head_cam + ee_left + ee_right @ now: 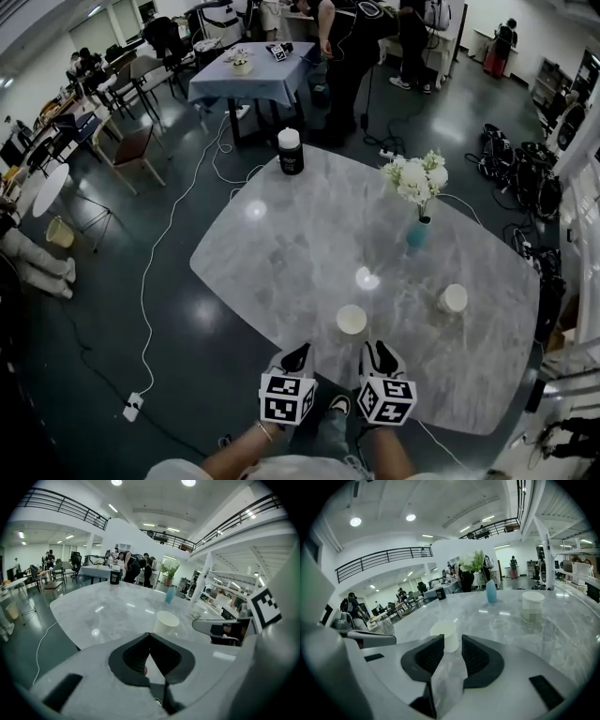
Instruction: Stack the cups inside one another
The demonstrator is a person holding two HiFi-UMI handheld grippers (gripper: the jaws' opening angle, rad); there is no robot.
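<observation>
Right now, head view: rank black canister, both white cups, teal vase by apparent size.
1. black canister
2. centre cup and right-hand cup: look alike, not ranked
3. teal vase, smallest

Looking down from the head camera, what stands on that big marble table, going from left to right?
dark canister with a white lid → near white cup → blue vase of white flowers → right white cup
</observation>
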